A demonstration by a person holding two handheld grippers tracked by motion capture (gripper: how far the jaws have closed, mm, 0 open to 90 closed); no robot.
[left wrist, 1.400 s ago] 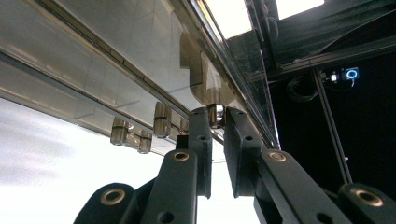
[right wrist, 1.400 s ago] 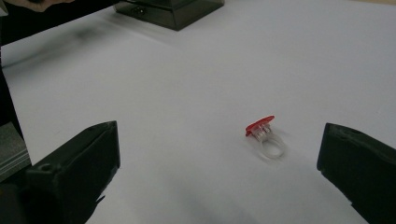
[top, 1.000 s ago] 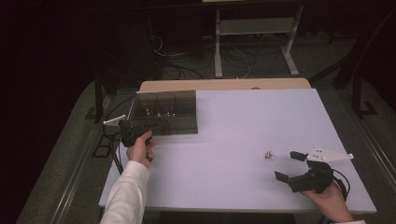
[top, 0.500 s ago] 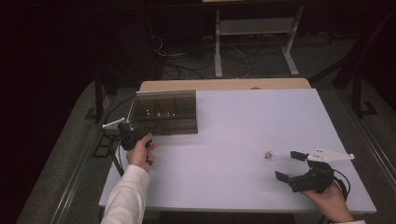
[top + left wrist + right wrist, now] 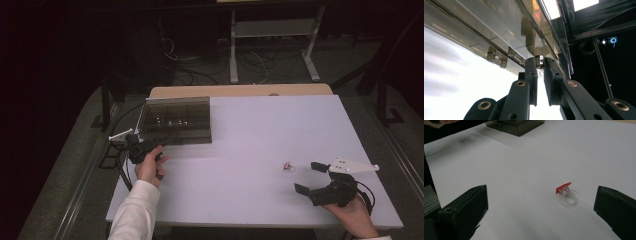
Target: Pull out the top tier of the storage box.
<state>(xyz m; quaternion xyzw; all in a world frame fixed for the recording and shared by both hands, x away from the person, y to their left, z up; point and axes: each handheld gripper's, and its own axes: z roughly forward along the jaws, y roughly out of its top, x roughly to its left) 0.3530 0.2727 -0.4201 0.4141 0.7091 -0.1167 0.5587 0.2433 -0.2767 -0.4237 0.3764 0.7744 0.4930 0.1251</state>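
The box [image 5: 176,120] sits at the table's [image 5: 260,135] far left; the ring [image 5: 287,166] lies near its right front.

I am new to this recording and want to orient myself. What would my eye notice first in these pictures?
First, the smoky transparent box at the far left of the white table, with the left gripper pinching the small clear latch on its front edge. Next, the little clear ring with a red top, lying alone on the table near the right gripper, whose fingers stand wide open on either side of it.
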